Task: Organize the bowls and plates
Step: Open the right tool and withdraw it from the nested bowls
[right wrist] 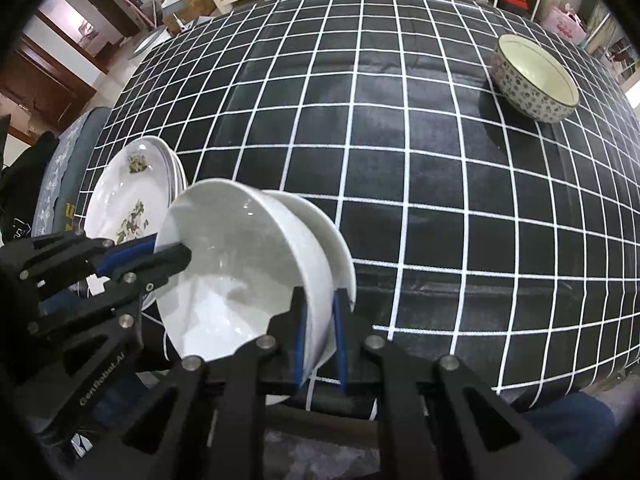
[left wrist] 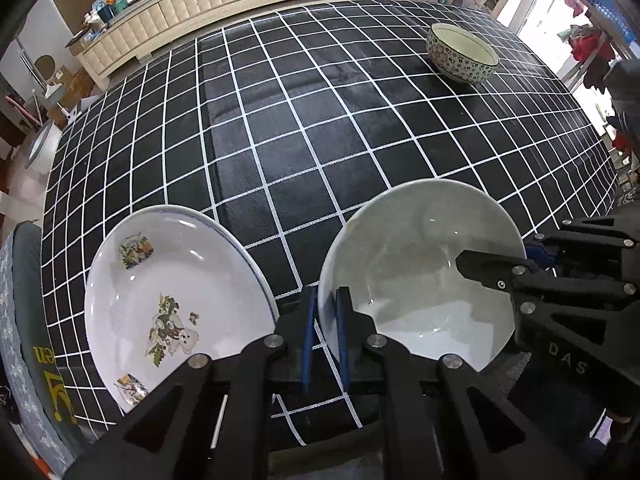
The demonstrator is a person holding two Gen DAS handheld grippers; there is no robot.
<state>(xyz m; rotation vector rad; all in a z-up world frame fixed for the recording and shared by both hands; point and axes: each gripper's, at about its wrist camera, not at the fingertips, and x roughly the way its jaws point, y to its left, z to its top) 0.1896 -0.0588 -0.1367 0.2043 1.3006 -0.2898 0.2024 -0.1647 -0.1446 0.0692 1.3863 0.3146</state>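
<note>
Plates (left wrist: 176,300) with printed pictures lie stacked at the left, at about 9 o'clock from the white bowl (left wrist: 420,280) and just beside it on the checked tablecloth (left wrist: 280,120). The left gripper (left wrist: 326,304) is pressed together on the bowl's wall, one pad inside and one outside. In the right wrist view this grip sits at 9 o'clock on the rim. The bowl itself is near the table's front edge, tipped up between the two tools. The right gripper (right wrist: 319,304) straddles the opposite wall at about 5 o'clock, and its pads look to be pinching it, though the gap is hard to read from this angle. A second white shell (right wrist: 340,236) shows right behind the held bowl. It is probably another bowl nested under it, but I cannot be sure. Far to the right, at about 1 o'clock and well apart, the patterned bowl (left wrist: 462,54) stands upright. If the bowls are to be gathered there, the carry runs toward 1 o'clock and the right hand is the nearer one.
</note>
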